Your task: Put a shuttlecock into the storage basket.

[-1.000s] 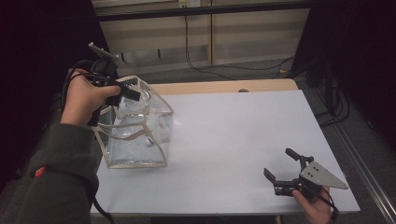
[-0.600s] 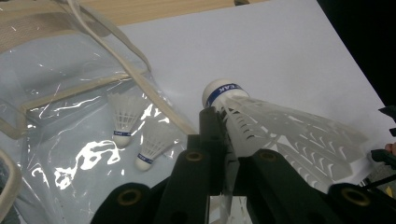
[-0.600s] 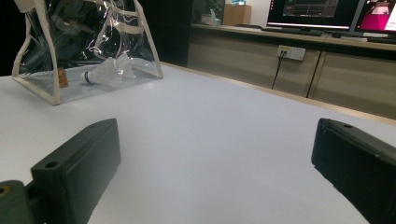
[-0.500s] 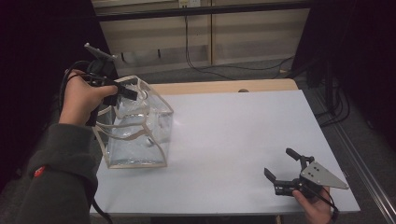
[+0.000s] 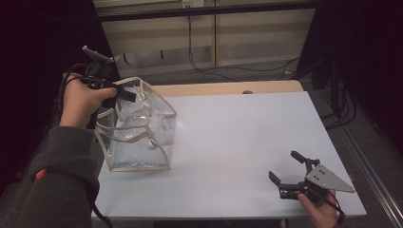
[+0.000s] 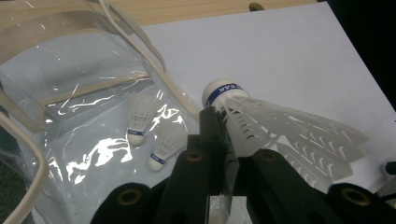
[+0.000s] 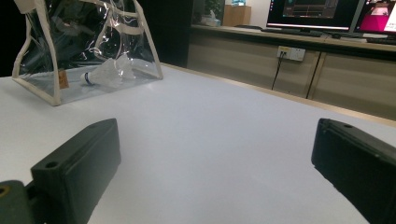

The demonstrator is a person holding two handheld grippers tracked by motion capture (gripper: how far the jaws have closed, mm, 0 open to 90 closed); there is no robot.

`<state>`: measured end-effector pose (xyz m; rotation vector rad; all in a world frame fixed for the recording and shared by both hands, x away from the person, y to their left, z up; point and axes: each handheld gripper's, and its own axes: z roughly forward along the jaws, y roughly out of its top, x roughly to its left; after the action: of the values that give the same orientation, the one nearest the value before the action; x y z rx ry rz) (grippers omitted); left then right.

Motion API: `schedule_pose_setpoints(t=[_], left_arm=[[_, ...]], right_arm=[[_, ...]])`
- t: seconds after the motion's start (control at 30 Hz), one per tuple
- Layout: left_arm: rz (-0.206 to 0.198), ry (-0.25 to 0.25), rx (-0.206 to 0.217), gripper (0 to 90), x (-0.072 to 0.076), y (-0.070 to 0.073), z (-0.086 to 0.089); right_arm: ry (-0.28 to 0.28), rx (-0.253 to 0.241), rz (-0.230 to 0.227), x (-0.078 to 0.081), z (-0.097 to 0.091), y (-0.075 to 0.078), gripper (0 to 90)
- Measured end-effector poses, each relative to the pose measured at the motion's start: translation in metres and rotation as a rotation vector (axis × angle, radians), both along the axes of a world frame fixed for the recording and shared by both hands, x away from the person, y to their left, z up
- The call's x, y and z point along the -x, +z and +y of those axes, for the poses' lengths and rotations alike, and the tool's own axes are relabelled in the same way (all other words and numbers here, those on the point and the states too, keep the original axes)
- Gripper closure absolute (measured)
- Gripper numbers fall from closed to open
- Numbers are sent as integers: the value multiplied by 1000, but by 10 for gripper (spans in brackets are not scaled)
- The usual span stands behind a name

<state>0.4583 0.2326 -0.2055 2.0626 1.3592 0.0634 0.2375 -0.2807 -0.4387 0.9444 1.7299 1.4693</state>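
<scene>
A clear plastic bag with beige trim and handles stands at the table's left. My left gripper hangs over its open top, shut on a white shuttlecock with a blue band on its cork; the jaws pinch the feather skirt near the cork. Two more shuttlecocks lie on the bag's floor. My right gripper rests low near the table's front right corner, open, with nothing between its jaws. From there the bag stands far off, with a shuttlecock inside.
The white tabletop stretches between the bag and the right gripper. A wooden strip runs along its far edge. Cables and low cabinets lie beyond the table, and monitors glow in the background.
My left hand has drifted slightly to the left above the bag, still gripping the shuttlecock. The right gripper has stayed put.
</scene>
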Motion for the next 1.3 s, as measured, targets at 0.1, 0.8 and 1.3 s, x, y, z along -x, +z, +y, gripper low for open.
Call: schedule_pose_setpoints(t=[0.1,0.8,1.3], left_arm=[[-5,9,-2,886,-1,-2,2],[-27,55,-28,881,-2,-12,15],[-36,80,-56,877,-7,-28,22]], right_arm=[[1,-1,-1,0,0,0,13],[1,1,-1,0,0,0,13],[1,5,-1,0,0,0,13]])
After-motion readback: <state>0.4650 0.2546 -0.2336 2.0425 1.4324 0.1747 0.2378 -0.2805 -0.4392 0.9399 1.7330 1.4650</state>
